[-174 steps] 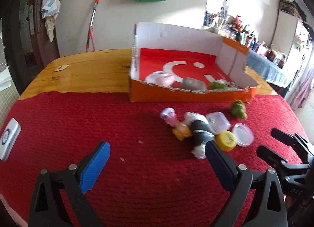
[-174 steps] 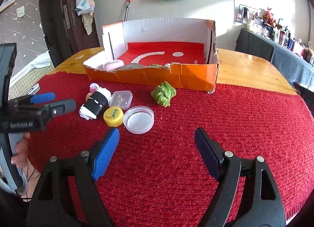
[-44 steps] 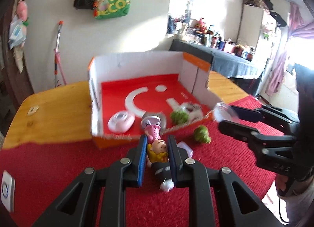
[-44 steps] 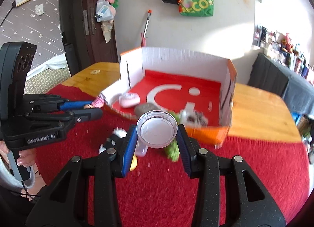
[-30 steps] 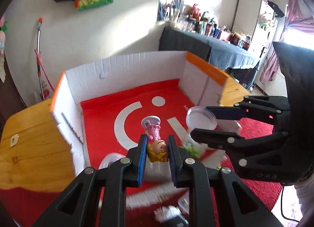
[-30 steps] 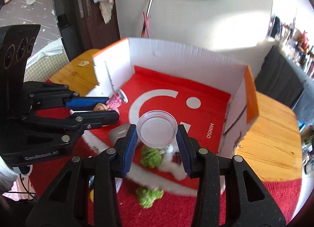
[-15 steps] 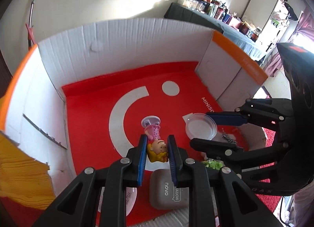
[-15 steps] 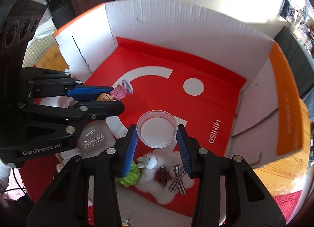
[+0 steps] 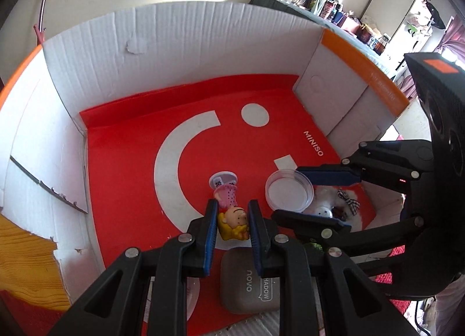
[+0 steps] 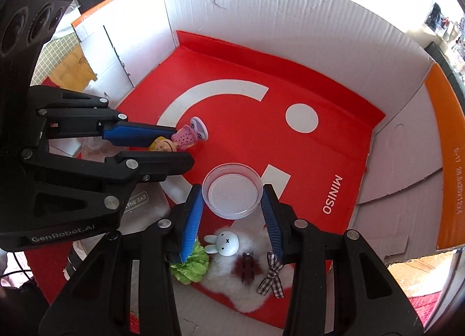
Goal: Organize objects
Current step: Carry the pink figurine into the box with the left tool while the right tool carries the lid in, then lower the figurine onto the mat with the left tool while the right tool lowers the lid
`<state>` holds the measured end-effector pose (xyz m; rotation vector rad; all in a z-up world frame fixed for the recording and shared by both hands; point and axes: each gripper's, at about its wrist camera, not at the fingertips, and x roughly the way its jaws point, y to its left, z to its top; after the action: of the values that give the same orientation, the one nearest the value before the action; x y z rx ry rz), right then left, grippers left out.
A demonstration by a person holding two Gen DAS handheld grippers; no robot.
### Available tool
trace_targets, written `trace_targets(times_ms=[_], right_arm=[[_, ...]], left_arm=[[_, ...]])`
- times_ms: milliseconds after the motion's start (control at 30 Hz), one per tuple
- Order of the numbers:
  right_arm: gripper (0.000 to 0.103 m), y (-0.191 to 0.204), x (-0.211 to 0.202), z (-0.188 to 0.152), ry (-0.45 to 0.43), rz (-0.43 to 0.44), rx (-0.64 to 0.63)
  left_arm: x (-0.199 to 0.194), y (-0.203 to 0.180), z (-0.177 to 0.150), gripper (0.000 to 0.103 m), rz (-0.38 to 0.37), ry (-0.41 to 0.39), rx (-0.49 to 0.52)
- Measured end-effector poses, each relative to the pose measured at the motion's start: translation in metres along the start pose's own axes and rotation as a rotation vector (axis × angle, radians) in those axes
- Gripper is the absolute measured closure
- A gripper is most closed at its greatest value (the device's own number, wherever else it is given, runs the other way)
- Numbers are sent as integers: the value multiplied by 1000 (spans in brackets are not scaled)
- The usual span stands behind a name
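Note:
My left gripper (image 9: 232, 216) is shut on a small doll figure (image 9: 234, 221) with a yellow body and pink dotted hat, held just above the red floor of the cardboard box (image 9: 180, 45). It also shows in the right wrist view (image 10: 177, 139). My right gripper (image 10: 232, 205) is shut on a clear round plastic lid (image 10: 232, 190), held over the box floor (image 10: 247, 138) to the right of the doll. The lid also shows in the left wrist view (image 9: 289, 190).
Inside the box lie a grey-brown case (image 9: 250, 283), a green fuzzy ball (image 10: 190, 266), and a white fluffy piece with a rabbit head (image 10: 225, 241) and a checked bow (image 10: 270, 279). A wooden table (image 9: 26, 260) shows beyond the left wall.
Both grippers have moved forward and down into the box with their objects. The doll and the lid now sit lower, close to the red floor.

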<state>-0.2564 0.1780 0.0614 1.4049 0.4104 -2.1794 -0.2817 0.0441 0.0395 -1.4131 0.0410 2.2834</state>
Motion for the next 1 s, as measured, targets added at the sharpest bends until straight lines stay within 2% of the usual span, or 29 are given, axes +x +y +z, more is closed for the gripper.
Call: trace_targets(times_ms=[1000], right_arm=[[63,13,-12,-19,18,-45,-41]], left_arm=[[7,10,2,81,-45,29,-59]])
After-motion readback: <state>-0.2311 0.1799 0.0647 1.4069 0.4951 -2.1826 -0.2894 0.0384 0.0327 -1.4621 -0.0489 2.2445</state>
